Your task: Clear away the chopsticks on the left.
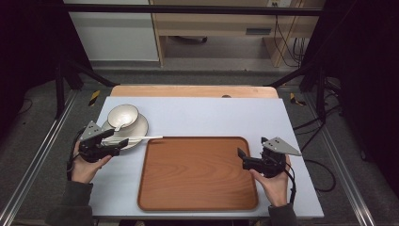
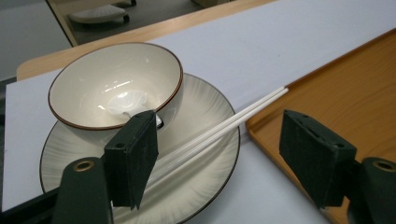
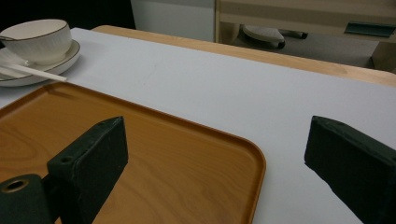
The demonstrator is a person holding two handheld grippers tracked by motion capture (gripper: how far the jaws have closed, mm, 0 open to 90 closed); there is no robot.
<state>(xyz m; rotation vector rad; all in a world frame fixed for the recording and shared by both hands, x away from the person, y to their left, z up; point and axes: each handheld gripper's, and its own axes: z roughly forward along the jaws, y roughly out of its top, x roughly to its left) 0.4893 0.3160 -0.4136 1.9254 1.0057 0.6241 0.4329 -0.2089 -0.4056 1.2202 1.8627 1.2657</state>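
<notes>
A cream bowl [image 1: 123, 116] with a brown rim stands on a ribbed cream plate [image 1: 139, 128] at the table's left; a white spoon [image 2: 125, 102] lies inside the bowl. White chopsticks [image 1: 141, 138] rest across the plate, their tips reaching over the edge of the brown wooden tray [image 1: 197, 174]. My left gripper [image 1: 117, 143] is open over the plate's near edge, its jaws either side of the chopsticks [image 2: 219, 130] without touching them. My right gripper [image 1: 243, 157] is open above the tray's right rim [image 3: 254, 158], holding nothing.
A pale blue mat [image 1: 211, 113] covers the wooden table [image 1: 188, 90]. The bowl and plate [image 3: 39, 58] sit far left in the right gripper view. Black frame posts stand at both sides, and cables trail on the floor at right.
</notes>
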